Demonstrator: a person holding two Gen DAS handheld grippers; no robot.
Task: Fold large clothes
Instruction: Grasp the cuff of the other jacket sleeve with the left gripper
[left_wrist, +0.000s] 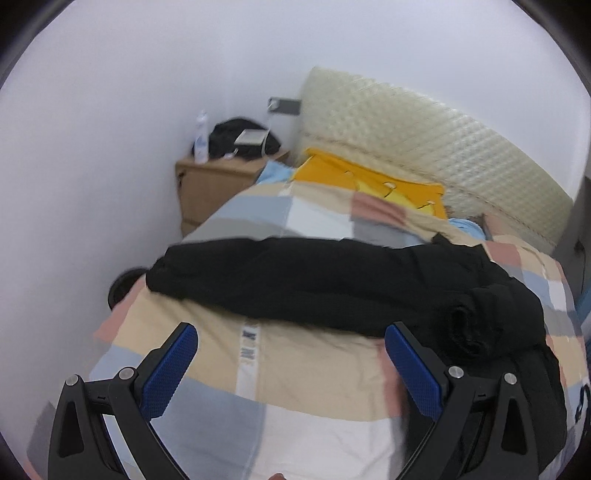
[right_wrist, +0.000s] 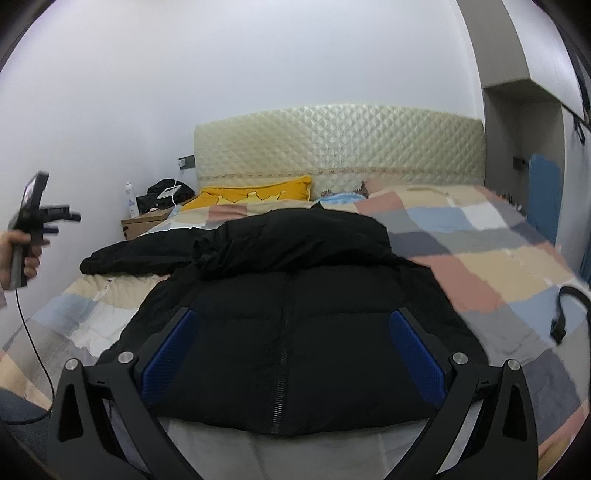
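Observation:
A black puffer jacket (right_wrist: 295, 332) lies front-up on the checked bedspread (right_wrist: 498, 258), zipper toward me, one sleeve (right_wrist: 140, 254) stretched out to the left. In the left wrist view the jacket (left_wrist: 332, 284) lies across the bed with that sleeve (left_wrist: 229, 269) reaching left. My left gripper (left_wrist: 291, 332) is open and empty, above the bedspread (left_wrist: 314, 369) just short of the sleeve. My right gripper (right_wrist: 291, 317) is open and empty over the jacket's lower body. The left gripper, held in a hand, also shows at the left edge of the right wrist view (right_wrist: 33, 221); its fingers are not visible there.
A quilted cream headboard (right_wrist: 340, 140) and a yellow pillow (right_wrist: 255, 194) are at the far end. A wooden nightstand (left_wrist: 210, 184) with a bottle and a black bag stands left against the white wall. A black strap (right_wrist: 569, 310) lies on the bed's right side.

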